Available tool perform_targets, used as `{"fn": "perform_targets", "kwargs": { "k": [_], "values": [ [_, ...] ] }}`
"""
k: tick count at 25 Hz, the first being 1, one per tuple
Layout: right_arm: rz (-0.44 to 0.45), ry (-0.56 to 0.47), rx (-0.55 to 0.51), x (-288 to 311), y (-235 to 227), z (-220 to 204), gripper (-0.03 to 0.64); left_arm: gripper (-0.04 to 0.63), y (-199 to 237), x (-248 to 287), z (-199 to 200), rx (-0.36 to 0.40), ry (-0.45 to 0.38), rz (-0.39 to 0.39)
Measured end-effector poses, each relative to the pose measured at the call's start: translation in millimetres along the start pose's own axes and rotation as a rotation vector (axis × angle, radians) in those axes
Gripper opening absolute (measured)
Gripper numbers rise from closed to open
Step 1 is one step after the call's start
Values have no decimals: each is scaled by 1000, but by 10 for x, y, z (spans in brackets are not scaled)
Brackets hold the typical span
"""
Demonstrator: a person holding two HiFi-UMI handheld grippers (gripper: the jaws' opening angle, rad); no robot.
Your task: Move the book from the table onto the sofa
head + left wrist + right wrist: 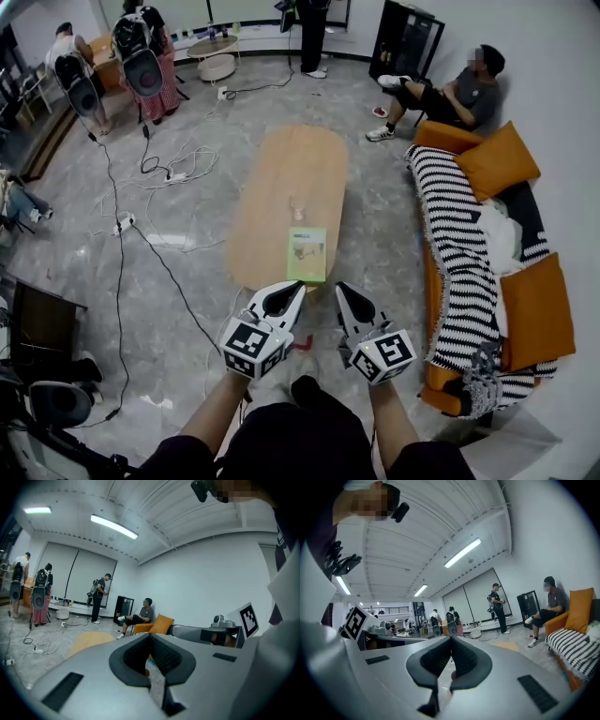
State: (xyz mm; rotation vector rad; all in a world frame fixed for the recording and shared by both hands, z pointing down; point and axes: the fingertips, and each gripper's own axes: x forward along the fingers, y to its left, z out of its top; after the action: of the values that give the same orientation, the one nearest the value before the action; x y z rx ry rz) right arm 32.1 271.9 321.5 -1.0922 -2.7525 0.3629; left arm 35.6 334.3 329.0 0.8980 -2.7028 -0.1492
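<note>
A green book [307, 255] lies flat at the near end of the long oval wooden table [281, 178]. My left gripper [300, 287] hovers just short of the book's near left corner, jaws shut and empty. My right gripper [340, 290] is beside it, a little right of the book's near edge, also shut with nothing held. The sofa [487, 281], orange with a black-and-white striped throw, runs along the right wall. In the left gripper view the jaw tips [150, 637] meet, with the table [91, 641] beyond. The right gripper view shows its tips [450, 639] together.
A person sits at the sofa's far end [450, 94]. Orange cushions [536, 309] lie on the sofa. Cables and power strips [127, 223] trail over the marble floor left of the table. Several people stand at the back [141, 56]. A small round table [214, 52] stands far back.
</note>
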Motion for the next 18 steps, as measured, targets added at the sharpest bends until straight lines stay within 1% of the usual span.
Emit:
{"fn": "perform_targets", "kwargs": {
  "k": [5, 11, 18],
  "values": [
    [14, 2, 14, 133, -259, 50, 23, 14, 97, 282, 77, 6, 7, 19],
    [15, 2, 42, 290, -433, 83, 23, 14, 246, 468, 153, 12, 25, 32],
    [-14, 0, 69, 592, -656, 9, 23, 14, 569, 690, 119, 14, 47, 17]
  ]
}}
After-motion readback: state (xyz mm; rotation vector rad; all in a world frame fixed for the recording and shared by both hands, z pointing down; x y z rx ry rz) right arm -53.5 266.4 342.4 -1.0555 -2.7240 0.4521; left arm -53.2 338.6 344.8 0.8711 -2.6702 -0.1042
